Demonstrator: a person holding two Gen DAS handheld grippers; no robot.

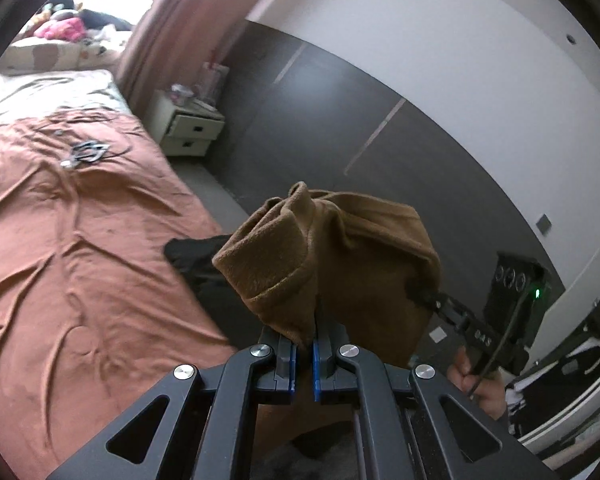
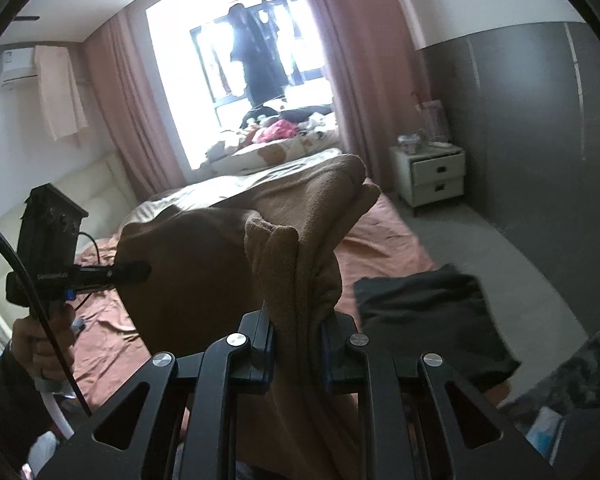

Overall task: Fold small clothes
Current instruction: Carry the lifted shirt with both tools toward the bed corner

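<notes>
A brown fleece garment point(image 1: 340, 248) hangs in the air between both grippers, above the bed. My left gripper point(image 1: 304, 344) is shut on one bunched edge of it, near a hemmed cuff. My right gripper point(image 2: 296, 332) is shut on another thick fold of the same brown garment point(image 2: 204, 264). In the left wrist view the right gripper point(image 1: 424, 298) shows at the right, its tip pinching the cloth, with a hand below it. In the right wrist view the left gripper point(image 2: 140, 270) shows at the left, gripping the garment's far side. A dark garment point(image 2: 428, 320) lies on the bed's near corner.
The bed point(image 1: 80, 248) has a rumpled rust-orange sheet with a cable and small items point(image 1: 86, 154) on it. A white nightstand point(image 2: 430, 176) stands by the dark wall panel. Pillows and a pile of clothes point(image 2: 276, 132) lie by the bright window. Grey floor point(image 2: 500, 248) runs beside the bed.
</notes>
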